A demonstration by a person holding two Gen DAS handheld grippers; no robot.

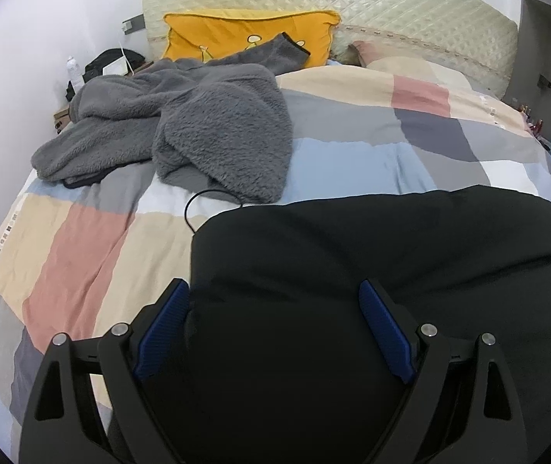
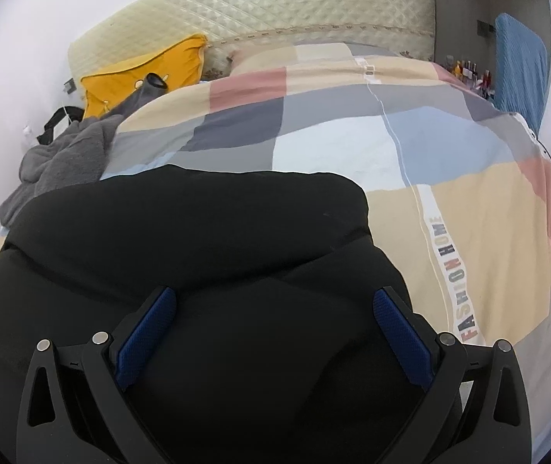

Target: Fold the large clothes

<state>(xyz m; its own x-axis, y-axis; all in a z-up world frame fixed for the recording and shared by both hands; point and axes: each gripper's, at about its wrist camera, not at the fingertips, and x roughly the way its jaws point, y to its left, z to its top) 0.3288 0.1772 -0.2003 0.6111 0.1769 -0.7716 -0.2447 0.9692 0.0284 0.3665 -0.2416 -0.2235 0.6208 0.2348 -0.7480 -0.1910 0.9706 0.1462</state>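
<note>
A large black padded garment point(image 1: 372, 270) lies folded over on the patchwork bed cover near the front; it also fills the lower middle of the right wrist view point(image 2: 198, 239). My left gripper point(image 1: 275, 297) is open, its blue pads spread over the garment's left part, holding nothing. My right gripper point(image 2: 275, 301) is open over the garment's right part, also empty. A grey fleece garment point(image 1: 198, 123) lies crumpled at the back left of the bed; it shows at the left edge of the right wrist view point(image 2: 66, 147).
The patchwork duvet point(image 1: 410, 116) covers the bed. A yellow pillow point(image 1: 236, 34) and cream quilted headboard point(image 1: 391, 7) stand at the back. A thin black cord point(image 1: 198, 208) loops by the garment. A cluttered bedside table point(image 1: 113, 65) is at left, a blue chair point(image 2: 519, 50) at right.
</note>
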